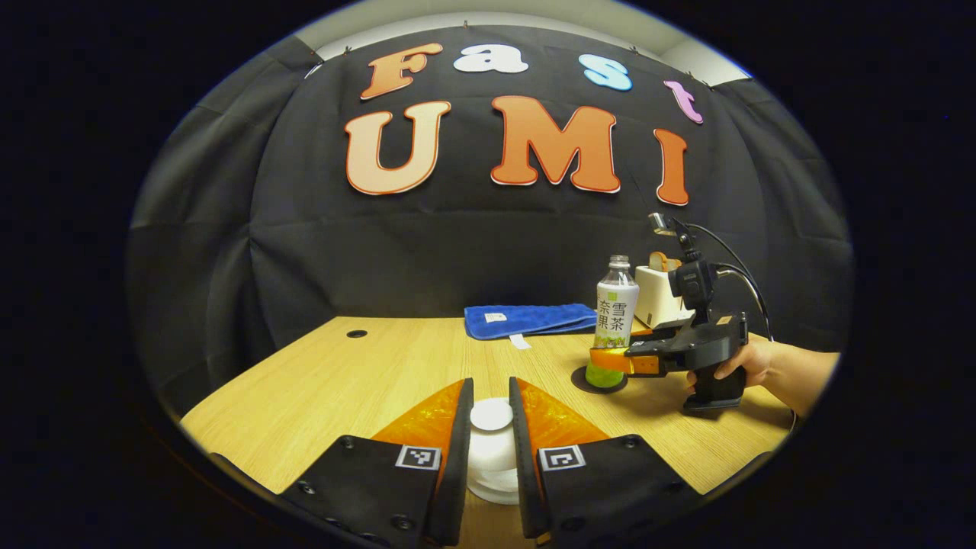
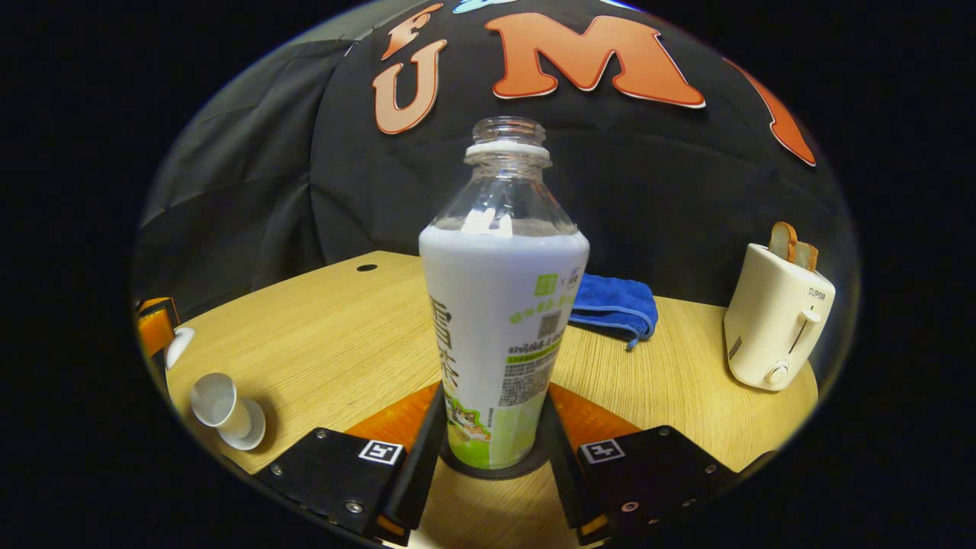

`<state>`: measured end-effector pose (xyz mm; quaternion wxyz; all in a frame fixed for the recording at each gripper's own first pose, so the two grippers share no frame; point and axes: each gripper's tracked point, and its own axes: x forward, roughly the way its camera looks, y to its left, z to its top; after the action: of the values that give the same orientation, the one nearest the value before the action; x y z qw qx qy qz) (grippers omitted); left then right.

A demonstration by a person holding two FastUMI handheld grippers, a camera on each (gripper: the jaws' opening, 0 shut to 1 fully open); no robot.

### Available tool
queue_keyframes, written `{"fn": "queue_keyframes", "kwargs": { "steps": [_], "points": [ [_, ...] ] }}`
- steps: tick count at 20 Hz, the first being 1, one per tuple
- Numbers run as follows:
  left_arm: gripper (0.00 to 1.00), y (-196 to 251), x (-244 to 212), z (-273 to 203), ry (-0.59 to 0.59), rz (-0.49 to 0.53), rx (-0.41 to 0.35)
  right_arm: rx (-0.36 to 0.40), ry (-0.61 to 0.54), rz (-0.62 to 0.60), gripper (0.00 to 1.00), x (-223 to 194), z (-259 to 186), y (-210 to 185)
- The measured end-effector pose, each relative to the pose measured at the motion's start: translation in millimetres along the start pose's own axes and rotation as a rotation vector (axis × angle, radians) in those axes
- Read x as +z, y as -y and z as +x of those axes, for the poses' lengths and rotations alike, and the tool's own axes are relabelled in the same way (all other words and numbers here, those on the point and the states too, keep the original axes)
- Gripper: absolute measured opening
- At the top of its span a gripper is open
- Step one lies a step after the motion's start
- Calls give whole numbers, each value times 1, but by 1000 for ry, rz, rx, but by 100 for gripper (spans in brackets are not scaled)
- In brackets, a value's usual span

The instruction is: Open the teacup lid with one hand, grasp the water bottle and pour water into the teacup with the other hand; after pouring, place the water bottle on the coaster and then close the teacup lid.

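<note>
My left fingers [image 1: 492,427] pinch the lid [image 1: 491,415] above the teacup [image 1: 494,476]; I should lower it squarely onto the rim. To the right, my right fingers [image 2: 494,446] bracket the bottle [image 2: 499,305] standing on the coaster [image 2: 457,463] on the counter [image 2: 320,343], seemingly touching.

Water bottle [image 2: 503,305]: clear, uncapped, white-green label, upright on dark round coaster [image 1: 599,381]. White teacup [image 2: 221,408] open on saucer; its lid [image 1: 491,415] held above.
</note>
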<state>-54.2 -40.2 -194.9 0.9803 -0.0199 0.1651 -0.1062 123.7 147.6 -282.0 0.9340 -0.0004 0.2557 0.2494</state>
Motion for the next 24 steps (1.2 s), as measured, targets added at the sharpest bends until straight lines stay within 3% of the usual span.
{"fn": "queue_keyframes", "kwargs": {
  "steps": [2, 7, 12, 15, 17, 21, 24],
  "points": [
    [31, 8, -20, 9, -42, 2, -23, 16, 3, 3, 81, 1, -5, -4],
    [31, 14, -36, 12, -84, 40, -30, -6, 26, -41, 98, 4, -25, 4],
    [33, 17, -49, 15, -105, 145, -13, -22, 67, -76, 98, 11, -62, 4],
    [34, 17, -43, 14, -77, 154, 5, -36, 112, -107, 97, 22, -93, 2],
    [62, 15, -27, 9, -30, 150, 17, -51, 147, -100, 97, 31, -110, 2],
    [92, 7, 36, 6, 106, 84, 48, -142, 288, -103, 97, 76, -156, 6],
    [95, 1, 82, 4, 181, 57, 65, -221, 361, -110, 97, 98, -181, 13]
  ]
}}
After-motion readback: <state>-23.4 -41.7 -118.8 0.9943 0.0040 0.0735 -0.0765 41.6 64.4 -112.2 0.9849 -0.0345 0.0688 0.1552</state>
